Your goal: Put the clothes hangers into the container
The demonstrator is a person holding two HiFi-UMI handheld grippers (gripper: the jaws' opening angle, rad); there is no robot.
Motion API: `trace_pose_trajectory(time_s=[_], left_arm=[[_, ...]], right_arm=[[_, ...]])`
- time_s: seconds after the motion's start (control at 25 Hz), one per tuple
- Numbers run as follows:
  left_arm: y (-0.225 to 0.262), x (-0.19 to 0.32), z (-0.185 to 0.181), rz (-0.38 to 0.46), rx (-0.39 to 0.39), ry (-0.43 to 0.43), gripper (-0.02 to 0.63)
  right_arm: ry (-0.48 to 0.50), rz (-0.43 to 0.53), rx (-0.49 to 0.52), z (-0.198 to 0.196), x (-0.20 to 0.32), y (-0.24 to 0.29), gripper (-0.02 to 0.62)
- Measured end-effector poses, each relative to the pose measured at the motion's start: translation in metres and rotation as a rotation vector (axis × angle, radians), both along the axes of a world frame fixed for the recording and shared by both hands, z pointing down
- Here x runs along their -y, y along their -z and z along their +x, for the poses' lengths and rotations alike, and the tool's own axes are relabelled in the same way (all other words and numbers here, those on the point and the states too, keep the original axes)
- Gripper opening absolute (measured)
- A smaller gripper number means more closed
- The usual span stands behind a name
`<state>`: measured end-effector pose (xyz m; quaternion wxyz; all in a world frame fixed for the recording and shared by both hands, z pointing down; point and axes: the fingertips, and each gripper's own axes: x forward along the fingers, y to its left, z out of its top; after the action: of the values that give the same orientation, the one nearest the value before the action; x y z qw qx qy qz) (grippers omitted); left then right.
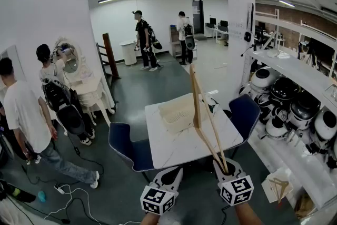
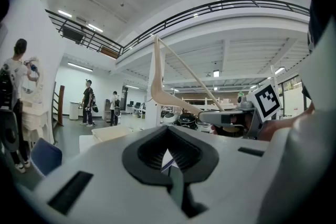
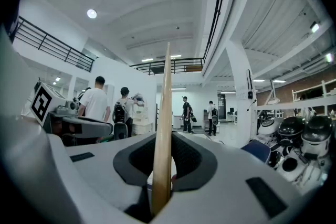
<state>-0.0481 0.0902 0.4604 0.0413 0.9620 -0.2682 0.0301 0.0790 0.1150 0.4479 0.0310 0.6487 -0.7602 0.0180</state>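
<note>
The right gripper (image 1: 225,169) is clamped on one end of the pale wooden triangular clothes hanger (image 1: 198,113). Its own view shows the wood standing upright between the pads with no gap. From the grip the hanger rises and leans away over the near edge of the white rectangular table (image 1: 179,153), its free tip high above the tabletop. The left gripper (image 1: 174,175) sits level just beside the right one, its jaws drawn together on nothing. The cream perforated plastic container (image 1: 174,119) stands on the far half of the table and appears empty; the hanger is raised clear of it and touches nothing there. The step in hand is judged to be the carry to the container. To do it well, advance the right gripper across the table until the middle of the hanger is above the opening. Lower the free tip first, aligning the long piece with the container's longer side rather than across its rim. Release only once the wood rests inside. Grip firmly in transit, since a hanger held by one end may pivot; the left gripper can steady the container
</note>
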Motion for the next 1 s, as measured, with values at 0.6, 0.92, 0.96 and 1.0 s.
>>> trace_pose_trajectory(time_s=[0.6, 0.92, 0.96, 1.0], left_arm=[[0.0, -0.02, 0.003, 0.01, 0.003, 0.025, 0.005], [-0.004, -0.035, 0.007, -0.002, -0.007, 0.043, 0.005], [-0.003, -0.037, 0.01, -0.001, -0.011, 0.038, 0.005], [-0.002, -0.04, 0.013, 0.001, -0.012, 0.034, 0.005]], right_arm=[[0.033, 0.004, 0.02, 0.002, -0.014, -0.004, 0.063], [0.05, 0.002, 0.015, 0.007, -0.027, -0.009, 0.063], [0.048, 0.002, 0.018, 0.01, -0.028, -0.009, 0.063], [0.045, 0.003, 0.022, 0.014, -0.03, -0.009, 0.063]])
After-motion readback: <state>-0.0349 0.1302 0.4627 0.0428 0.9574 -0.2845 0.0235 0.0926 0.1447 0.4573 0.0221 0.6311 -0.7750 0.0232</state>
